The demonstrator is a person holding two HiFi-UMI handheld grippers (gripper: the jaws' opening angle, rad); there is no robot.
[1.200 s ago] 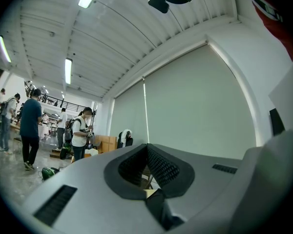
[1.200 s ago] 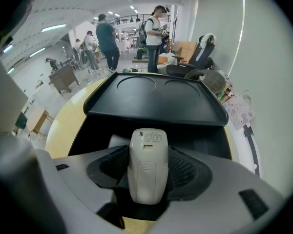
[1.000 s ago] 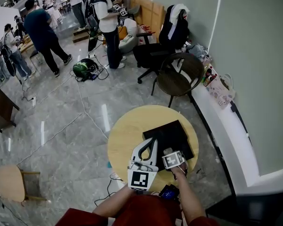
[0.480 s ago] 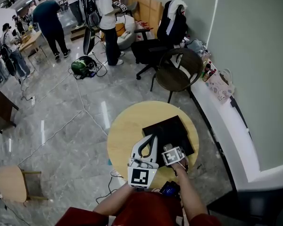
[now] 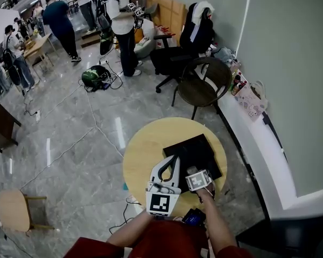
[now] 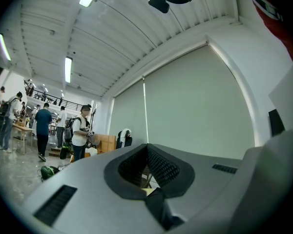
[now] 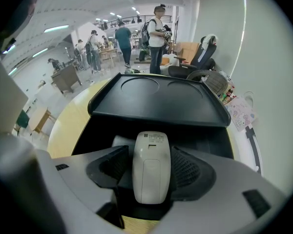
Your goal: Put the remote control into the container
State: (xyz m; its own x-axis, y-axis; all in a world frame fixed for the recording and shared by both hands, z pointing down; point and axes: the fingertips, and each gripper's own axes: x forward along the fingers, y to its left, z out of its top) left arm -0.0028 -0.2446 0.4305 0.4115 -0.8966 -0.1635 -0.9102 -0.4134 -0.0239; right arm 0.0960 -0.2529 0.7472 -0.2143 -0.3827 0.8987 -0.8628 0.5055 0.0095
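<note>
A white remote control (image 7: 151, 167) lies back side up between the pads of my right gripper (image 7: 150, 152), which is shut on it. The remote is held low over the near, dark part of the black container (image 7: 156, 99), whose flat far part bears two round marks. In the head view the container (image 5: 196, 152) sits on the right half of a round wooden table (image 5: 142, 149), with my right gripper (image 5: 194, 172) at its near edge. My left gripper (image 5: 175, 159) points upward beside it, tips together and nothing in it; its own view shows the jaws (image 6: 147, 147) against the ceiling and wall.
A brown chair (image 5: 204, 85) and a black office chair (image 5: 180, 52) stand beyond the table. A low ledge with bags and small items (image 5: 247, 98) runs along the right wall. A small round stool (image 5: 11, 208) is at the left. Several people stand far back, with cables on the floor.
Both grippers stay almost where they were, the right one still holding the remote. A person in a dark shirt in the background has walked further away.
</note>
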